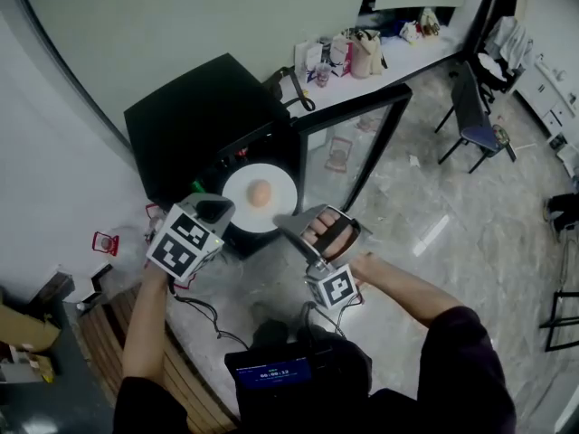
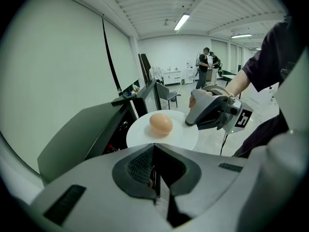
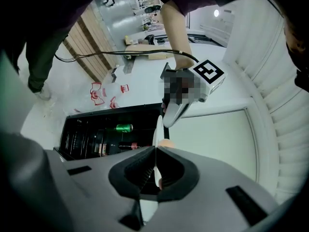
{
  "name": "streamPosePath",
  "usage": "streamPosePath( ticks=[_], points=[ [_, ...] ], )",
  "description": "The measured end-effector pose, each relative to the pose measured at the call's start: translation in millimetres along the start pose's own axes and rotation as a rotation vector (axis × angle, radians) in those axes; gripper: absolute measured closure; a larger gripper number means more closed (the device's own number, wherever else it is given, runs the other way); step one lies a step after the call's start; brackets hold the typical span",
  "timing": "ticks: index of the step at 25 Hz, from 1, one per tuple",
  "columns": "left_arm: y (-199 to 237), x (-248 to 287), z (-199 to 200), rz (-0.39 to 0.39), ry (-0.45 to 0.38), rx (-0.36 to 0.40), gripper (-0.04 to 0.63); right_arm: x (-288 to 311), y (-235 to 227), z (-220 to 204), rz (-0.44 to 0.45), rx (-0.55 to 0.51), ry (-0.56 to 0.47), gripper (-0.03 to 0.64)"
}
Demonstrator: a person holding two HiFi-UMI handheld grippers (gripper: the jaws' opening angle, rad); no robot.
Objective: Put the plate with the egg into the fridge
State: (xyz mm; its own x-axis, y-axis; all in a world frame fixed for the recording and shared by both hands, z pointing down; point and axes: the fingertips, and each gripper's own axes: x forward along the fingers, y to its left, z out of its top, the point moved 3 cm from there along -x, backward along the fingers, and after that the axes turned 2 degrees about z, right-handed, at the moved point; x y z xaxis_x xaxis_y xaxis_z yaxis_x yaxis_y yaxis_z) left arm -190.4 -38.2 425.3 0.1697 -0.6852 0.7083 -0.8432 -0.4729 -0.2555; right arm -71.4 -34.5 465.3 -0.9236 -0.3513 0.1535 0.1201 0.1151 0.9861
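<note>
A white plate (image 1: 260, 199) with a brown egg (image 1: 260, 193) on it hangs level in front of the open black fridge (image 1: 204, 125). My left gripper (image 1: 222, 208) is shut on the plate's left rim and my right gripper (image 1: 291, 220) on its right rim. The left gripper view has the plate (image 2: 166, 134) and egg (image 2: 161, 123) just past my left gripper (image 2: 154, 149), with the right gripper (image 2: 193, 120) pinching the far rim. The right gripper view shows the plate (image 3: 157, 129) edge-on between the jaws of my right gripper (image 3: 155, 153), and the fridge's shelves (image 3: 87, 134) behind.
The fridge's glass door (image 1: 357, 143) stands swung open to the right of the plate. A green can (image 3: 124, 127) lies on a shelf inside. A counter with bags (image 1: 362, 52) and a chair (image 1: 475, 120) stand farther back; small red items (image 1: 105, 242) lie on the floor at left.
</note>
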Motion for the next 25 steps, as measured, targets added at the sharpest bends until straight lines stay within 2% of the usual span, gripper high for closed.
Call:
streamPosePath(
  ticks=[8, 15, 19, 25],
  points=[
    [-17, 21, -55, -0.025, 0.056, -0.073, 0.588, 43, 43, 8, 0.068, 0.010, 0.000, 0.598],
    [-23, 60, -116, -0.065, 0.073, -0.177, 0.588, 109, 118, 6, 0.153, 0.062, 0.063, 0.598],
    [-20, 95, -155, -0.032, 0.087, -0.238, 0.588, 149, 160, 4, 0.158, 0.058, 0.058, 0.598],
    [-12, 162, -207, 0.027, 0.113, -0.318, 0.588, 212, 223, -21, 0.217, -0.036, 0.045, 0.598]
  ],
)
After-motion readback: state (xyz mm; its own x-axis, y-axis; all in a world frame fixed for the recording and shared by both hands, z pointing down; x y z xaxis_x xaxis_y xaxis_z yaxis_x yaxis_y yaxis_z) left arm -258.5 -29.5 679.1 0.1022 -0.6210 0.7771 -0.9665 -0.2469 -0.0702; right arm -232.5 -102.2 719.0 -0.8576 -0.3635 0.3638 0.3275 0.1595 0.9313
